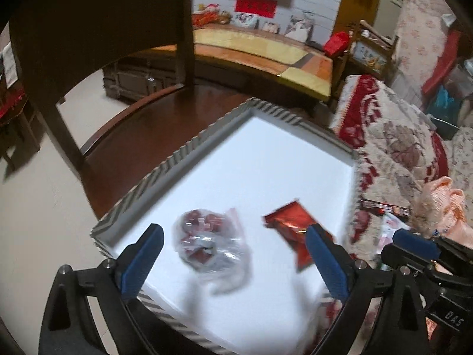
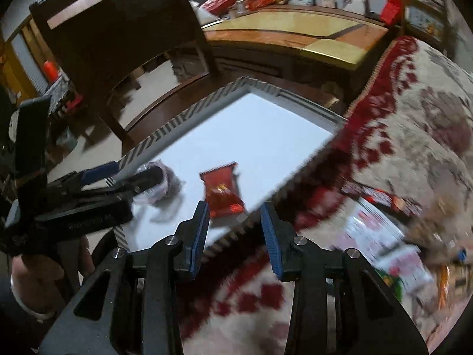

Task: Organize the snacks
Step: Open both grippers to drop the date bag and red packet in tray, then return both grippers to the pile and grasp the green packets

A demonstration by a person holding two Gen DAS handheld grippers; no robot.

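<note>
A white box with a striped rim stands on a dark wooden chair. In it lie a clear bag of red snacks and a red foil packet. My left gripper is open and empty, low over the box, its fingers on either side of the clear bag. In the right wrist view the box, the red packet and the clear bag show too. My right gripper is open and empty above the box's near right rim. More snack packets lie on the patterned blanket.
The dark wooden chair has its back at the far left. A red and cream blanket covers the seat to the right. A low wooden table stands behind. White and green packets lie at the right.
</note>
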